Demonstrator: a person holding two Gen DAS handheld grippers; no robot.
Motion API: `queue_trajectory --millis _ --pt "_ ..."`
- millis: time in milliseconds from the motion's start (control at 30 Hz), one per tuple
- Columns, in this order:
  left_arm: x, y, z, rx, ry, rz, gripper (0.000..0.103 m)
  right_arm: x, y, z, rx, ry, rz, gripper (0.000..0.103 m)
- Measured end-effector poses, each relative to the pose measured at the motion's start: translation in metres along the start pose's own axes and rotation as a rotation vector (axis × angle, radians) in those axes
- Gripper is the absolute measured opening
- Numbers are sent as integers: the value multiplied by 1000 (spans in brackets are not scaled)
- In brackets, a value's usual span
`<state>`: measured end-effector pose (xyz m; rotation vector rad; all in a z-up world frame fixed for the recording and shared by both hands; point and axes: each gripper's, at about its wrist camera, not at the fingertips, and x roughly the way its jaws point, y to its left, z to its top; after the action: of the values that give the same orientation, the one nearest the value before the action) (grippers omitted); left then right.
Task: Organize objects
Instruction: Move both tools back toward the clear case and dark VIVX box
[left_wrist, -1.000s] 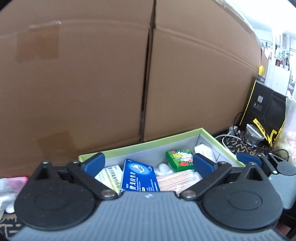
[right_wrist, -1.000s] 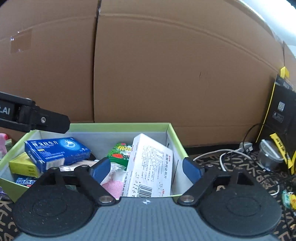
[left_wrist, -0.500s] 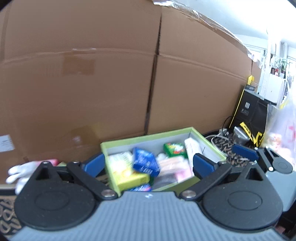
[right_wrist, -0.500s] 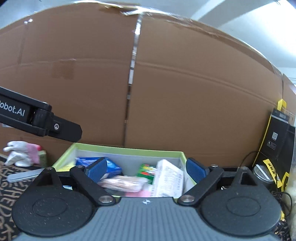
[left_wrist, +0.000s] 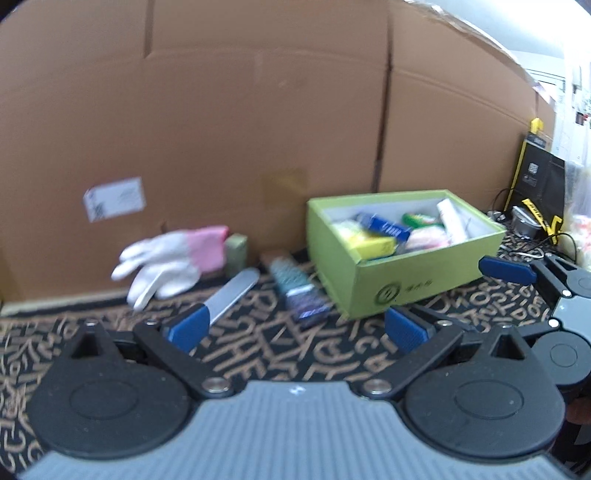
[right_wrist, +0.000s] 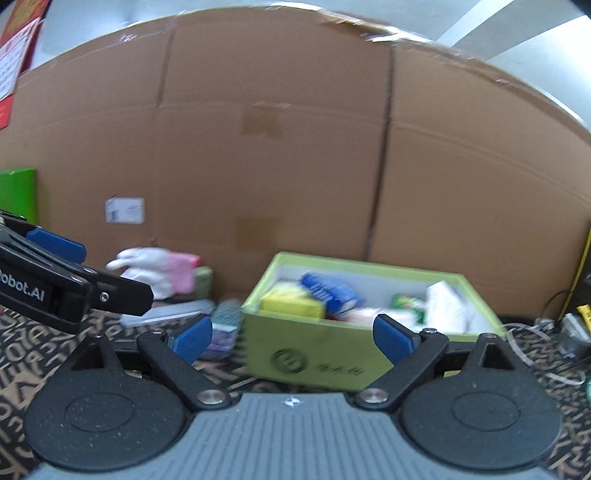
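Note:
A light green box (left_wrist: 402, 288) (right_wrist: 325, 354) stands on the patterned cloth, holding a blue carton (left_wrist: 384, 226) (right_wrist: 328, 291), a yellow carton (left_wrist: 369, 243) (right_wrist: 291, 304), a white carton (left_wrist: 450, 221) (right_wrist: 447, 306) and a green packet (left_wrist: 419, 218). My left gripper (left_wrist: 295, 328) is open and empty, well back from the box. My right gripper (right_wrist: 291, 336) is open and empty, in front of the box. It also shows in the left wrist view (left_wrist: 517, 273). The left gripper shows at the left edge of the right wrist view (right_wrist: 66, 291).
A white and pink glove (left_wrist: 170, 254) (right_wrist: 155, 269), a small green carton (left_wrist: 236, 251), a grey flat strip (left_wrist: 232, 291) and a teal-and-purple pack (left_wrist: 295, 291) lie left of the box. A cardboard wall (left_wrist: 258, 110) stands behind. Cables (left_wrist: 532, 251) lie at right.
Both grippers have pulled back and up from the box, which now looks smaller and farther. The glove and loose items left of the box have come into view.

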<state>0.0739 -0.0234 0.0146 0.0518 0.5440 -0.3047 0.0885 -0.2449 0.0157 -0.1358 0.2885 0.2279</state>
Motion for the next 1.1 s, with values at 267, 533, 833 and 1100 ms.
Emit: queue_trajectory --millis 267,533,833,1100 --pt "26 66 -30 -142 88 9 103 30 37 -19 37 115 81 95" --pt "62 104 -28 -136 99 16 97 76 50 -24 181 209 77 79" --pt "113 107 -10 -56 111 -15 81 116 52 -23 274 230 31 60" --pt "147 108 -3 -41 124 -38 81 140 57 -18 314 267 -42 59"
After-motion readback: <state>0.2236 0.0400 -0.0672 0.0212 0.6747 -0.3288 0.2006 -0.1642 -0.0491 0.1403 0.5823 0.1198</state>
